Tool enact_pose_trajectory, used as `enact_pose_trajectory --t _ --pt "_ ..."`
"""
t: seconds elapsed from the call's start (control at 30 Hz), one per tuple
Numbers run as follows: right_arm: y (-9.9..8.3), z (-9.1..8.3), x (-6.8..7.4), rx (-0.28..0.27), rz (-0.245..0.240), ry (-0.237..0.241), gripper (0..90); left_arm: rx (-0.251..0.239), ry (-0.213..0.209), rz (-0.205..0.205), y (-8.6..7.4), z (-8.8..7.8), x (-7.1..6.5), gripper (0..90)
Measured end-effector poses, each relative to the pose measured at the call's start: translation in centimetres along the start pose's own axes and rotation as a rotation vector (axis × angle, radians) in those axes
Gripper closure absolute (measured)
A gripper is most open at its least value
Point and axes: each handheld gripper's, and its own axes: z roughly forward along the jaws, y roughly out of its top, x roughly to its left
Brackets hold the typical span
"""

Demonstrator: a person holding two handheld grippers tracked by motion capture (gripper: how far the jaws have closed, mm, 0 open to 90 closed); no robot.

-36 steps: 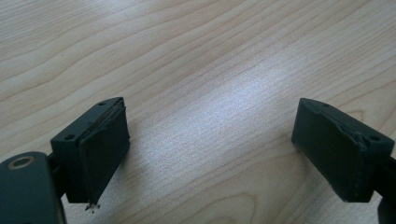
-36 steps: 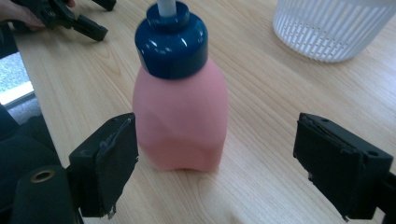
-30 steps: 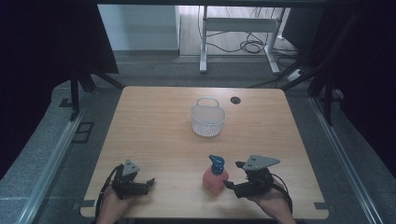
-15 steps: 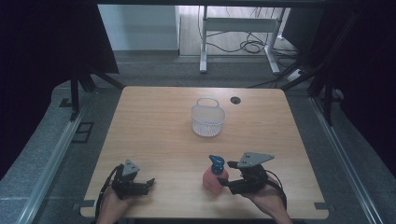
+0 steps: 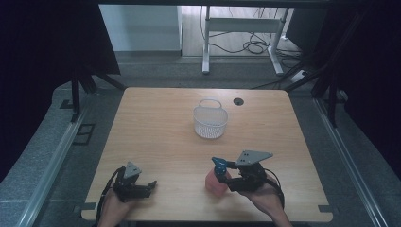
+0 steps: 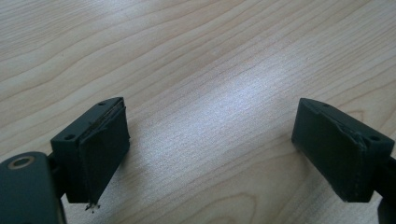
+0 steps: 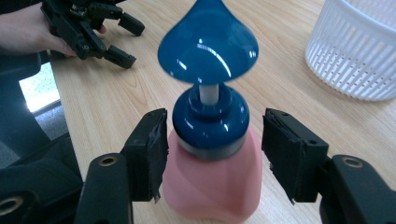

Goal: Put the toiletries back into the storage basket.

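Note:
A pink pump bottle [image 5: 213,181] with a blue pump head [image 7: 208,44] stands upright near the table's front edge, right of centre. My right gripper [image 7: 212,140] is open, one jaw on each side of the bottle's blue collar with a small gap on both sides. In the high view this right gripper [image 5: 228,178] comes at the bottle from the right. My left gripper [image 5: 147,185] rests at the front left, held in a hand. Its jaws [image 6: 210,140] are open wide over bare wood with nothing between them.
A white plastic basket [image 5: 210,121] with a handle stands at the table's middle, beyond the bottle, and also appears as the basket [image 7: 355,51] in the right gripper view. A dark cable hole [image 5: 238,101] lies behind it. The wooden table [image 5: 156,132] is bordered by floor rails.
My right gripper has slid left toward the bottle, so its jaws now flank the blue collar. The left gripper and the basket have stayed put.

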Motion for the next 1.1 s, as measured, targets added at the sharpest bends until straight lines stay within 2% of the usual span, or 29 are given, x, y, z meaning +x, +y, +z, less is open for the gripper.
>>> enact_pose_trajectory --t 0.33,0.53,0.77,1.1 --pt "0.6 0.8 0.0 0.003 -0.014 0.013 49.1 0.002 -0.001 0.003 0.0 0.0 0.0 10.6" --pt "0.6 0.7 0.1 -0.007 -0.026 -0.008 52.5 0.003 -0.001 0.003 0.0 0.0 0.0 10.7" --pt "0.8 0.7 0.2 -0.011 -0.035 -0.031 52.7 0.003 -0.001 0.002 0.0 0.0 0.0 10.6" --pt "2.3 0.1 -0.3 -0.022 -0.032 -0.007 52.7 -0.001 -0.001 -0.001 0.0 0.0 0.0 10.6"
